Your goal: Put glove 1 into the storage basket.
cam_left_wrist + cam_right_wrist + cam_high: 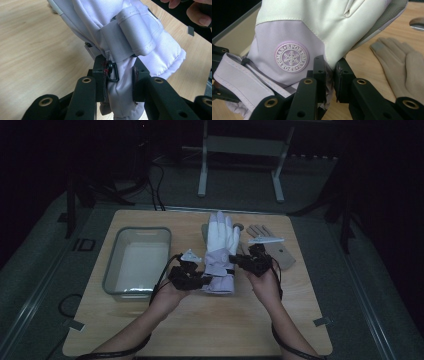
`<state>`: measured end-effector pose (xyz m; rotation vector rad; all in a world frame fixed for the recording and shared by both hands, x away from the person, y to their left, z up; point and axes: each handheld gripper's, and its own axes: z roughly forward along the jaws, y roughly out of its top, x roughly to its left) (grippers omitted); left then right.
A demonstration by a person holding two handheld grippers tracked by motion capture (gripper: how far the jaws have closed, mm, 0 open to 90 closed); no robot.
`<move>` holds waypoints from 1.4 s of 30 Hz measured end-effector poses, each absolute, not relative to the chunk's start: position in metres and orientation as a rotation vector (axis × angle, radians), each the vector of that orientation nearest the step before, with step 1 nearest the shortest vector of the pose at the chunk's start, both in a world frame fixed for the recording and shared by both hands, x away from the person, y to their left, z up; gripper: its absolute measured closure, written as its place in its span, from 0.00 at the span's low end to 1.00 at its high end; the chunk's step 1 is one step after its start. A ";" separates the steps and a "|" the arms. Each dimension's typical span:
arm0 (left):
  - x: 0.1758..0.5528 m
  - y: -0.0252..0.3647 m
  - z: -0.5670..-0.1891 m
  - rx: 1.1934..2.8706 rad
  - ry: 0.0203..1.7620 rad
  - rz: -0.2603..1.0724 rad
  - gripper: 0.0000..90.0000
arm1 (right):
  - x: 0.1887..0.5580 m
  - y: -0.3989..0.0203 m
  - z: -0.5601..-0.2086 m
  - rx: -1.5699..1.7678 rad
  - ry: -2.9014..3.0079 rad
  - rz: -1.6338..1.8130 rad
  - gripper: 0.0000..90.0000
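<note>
White ski glove (220, 251) at frame centre, long axis running bottom to top, fingers toward the top. Left gripper (196, 279) and right gripper (244, 262) flank its cuff, jaws of both pinched shut on fabric. Grey bin (138, 260) lies left, nearer the left hand.

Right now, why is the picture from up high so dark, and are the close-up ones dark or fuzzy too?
High view: dim all over, the room behind nearly black, only the table and white ski glove stand out. Left gripper view: bright, the glove's cuff sharp. Right gripper view: bright too, the snowflake badge crisp, the tan glove behind slightly soft.
</note>
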<state>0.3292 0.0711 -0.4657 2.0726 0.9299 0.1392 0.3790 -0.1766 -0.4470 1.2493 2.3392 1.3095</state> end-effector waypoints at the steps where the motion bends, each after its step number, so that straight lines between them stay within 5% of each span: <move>1: 0.330 0.073 -0.463 2.075 0.931 0.142 0.79 | 0.380 -0.175 -0.444 1.243 2.340 1.304 0.90; 25: 0.342 0.140 -0.434 2.083 0.975 0.197 0.79 | 0.401 -0.109 -0.417 1.171 2.356 1.352 0.90; 42: 0.330 0.236 -0.426 2.064 1.116 0.266 0.79 | 0.417 -0.006 -0.416 1.045 2.475 1.403 0.90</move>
